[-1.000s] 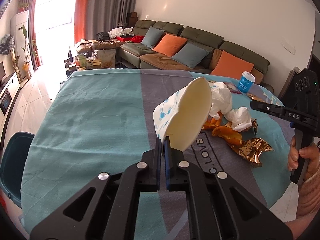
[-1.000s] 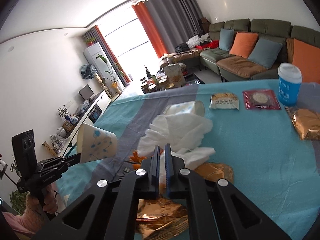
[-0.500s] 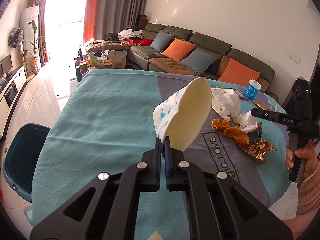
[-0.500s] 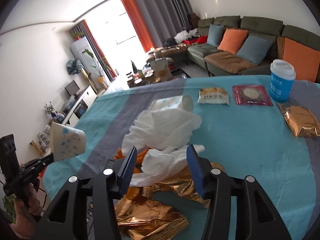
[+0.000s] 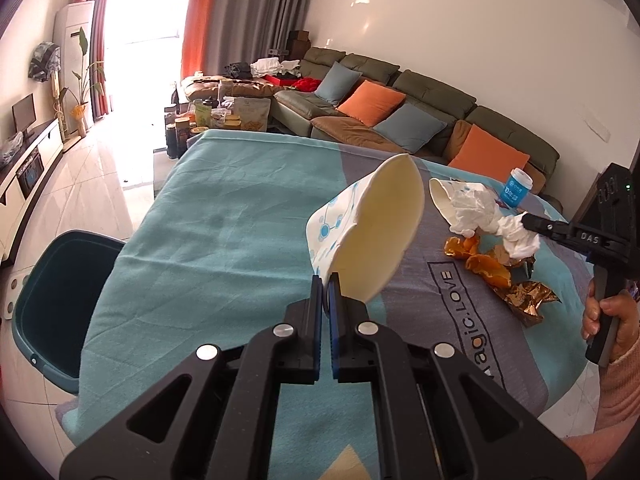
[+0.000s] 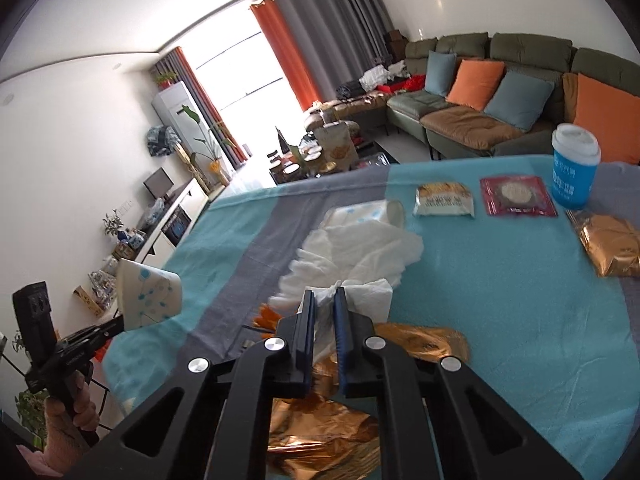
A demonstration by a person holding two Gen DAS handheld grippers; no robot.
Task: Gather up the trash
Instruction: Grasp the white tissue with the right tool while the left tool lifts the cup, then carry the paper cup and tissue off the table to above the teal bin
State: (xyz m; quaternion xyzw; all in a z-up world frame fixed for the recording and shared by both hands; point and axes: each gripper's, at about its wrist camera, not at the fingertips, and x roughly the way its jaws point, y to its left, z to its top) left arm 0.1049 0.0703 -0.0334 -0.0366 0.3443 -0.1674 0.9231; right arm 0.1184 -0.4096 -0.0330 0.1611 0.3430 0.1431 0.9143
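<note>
My left gripper (image 5: 325, 280) is shut on the rim of a white paper cup with blue dots (image 5: 376, 232), which hangs tilted above the table's left part; the right wrist view shows that cup (image 6: 148, 296) too. The right gripper (image 6: 325, 294) has its jaws closing on a crumpled white tissue (image 6: 360, 256), and the pads pinch its near end. A second paper cup (image 6: 372, 214) lies on its side behind the tissue. Orange peel (image 5: 488, 268) and gold foil wrappers (image 5: 524, 300) lie beneath the right gripper (image 5: 524, 222).
A teal bin (image 5: 52, 300) stands on the floor off the table's left edge. At the far right of the teal and grey cloth (image 5: 220, 220) are a blue lidded cup (image 6: 572, 176), two snack packets (image 6: 444, 200) and a gold packet (image 6: 612, 244).
The right gripper's jaws opened over the tissue, then closed on it. The left gripper carried the cup a little toward the table's left side, and more of the bin shows.
</note>
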